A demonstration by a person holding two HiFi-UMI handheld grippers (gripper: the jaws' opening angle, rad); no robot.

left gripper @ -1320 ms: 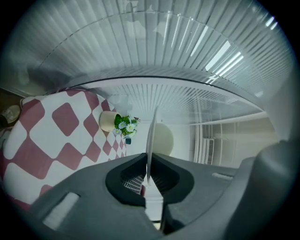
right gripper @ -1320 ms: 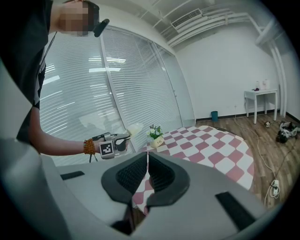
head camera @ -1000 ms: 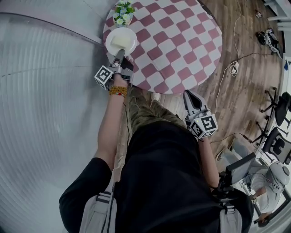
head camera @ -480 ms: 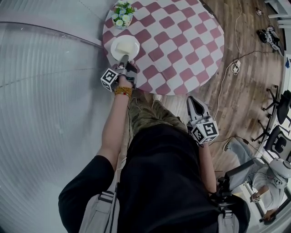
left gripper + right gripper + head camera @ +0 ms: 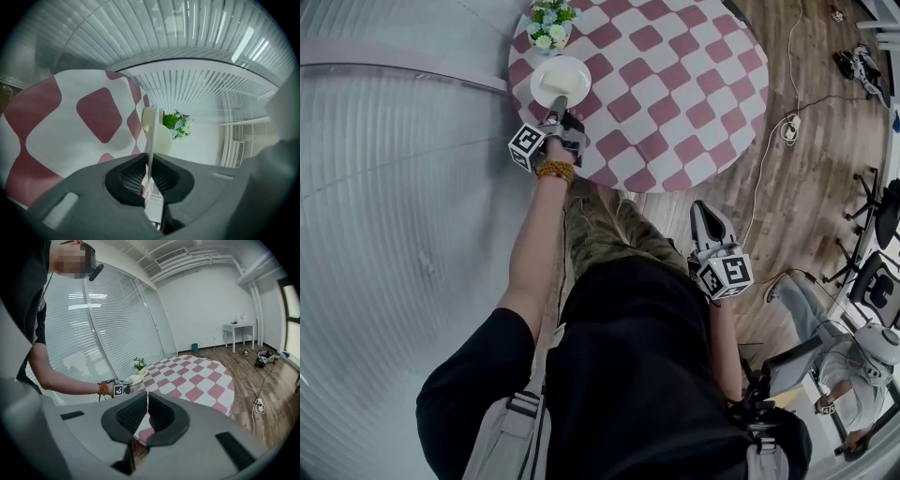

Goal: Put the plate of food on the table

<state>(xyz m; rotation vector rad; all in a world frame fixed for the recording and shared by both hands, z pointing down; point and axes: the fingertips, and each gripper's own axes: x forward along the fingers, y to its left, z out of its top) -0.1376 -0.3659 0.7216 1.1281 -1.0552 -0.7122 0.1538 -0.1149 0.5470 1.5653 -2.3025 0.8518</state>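
1. Against a second ago, the plate [image 5: 560, 80] sits a little farther in from the table's [image 5: 675, 84] left edge. The left gripper [image 5: 560, 103] has followed it out over the checked cloth. The right gripper [image 5: 695, 197] has stayed low at the person's right side, off the table.
2. The plate is white and round, and it carries a pale, blocky piece of food [image 5: 555, 84]. It lies over the left part of the round pink-and-white table, just beside a small pot of flowers [image 5: 546, 26], which stands nearer the wall.
3. In the left gripper view the plate [image 5: 151, 140] shows edge-on as a thin white rim running straight into the jaws. The tabletop lies close on one side and the flowers [image 5: 177, 124] lie beyond. Whether the plate's base touches the cloth cannot be told from any view.
4. The left gripper [image 5: 149, 161] is clamped on the near rim of the plate, with its jaws pressed to either face of the rim.
5. The left arm reaches straight forward from the shoulder. A beaded bracelet [image 5: 553, 171] sits at the wrist, and the left hand [image 5: 558, 145] is wrapped round the gripper's handle at the table's edge.
6. The right gripper [image 5: 146, 401] has its jaws drawn together with nothing between them. It points ahead toward the table from beside the right leg.
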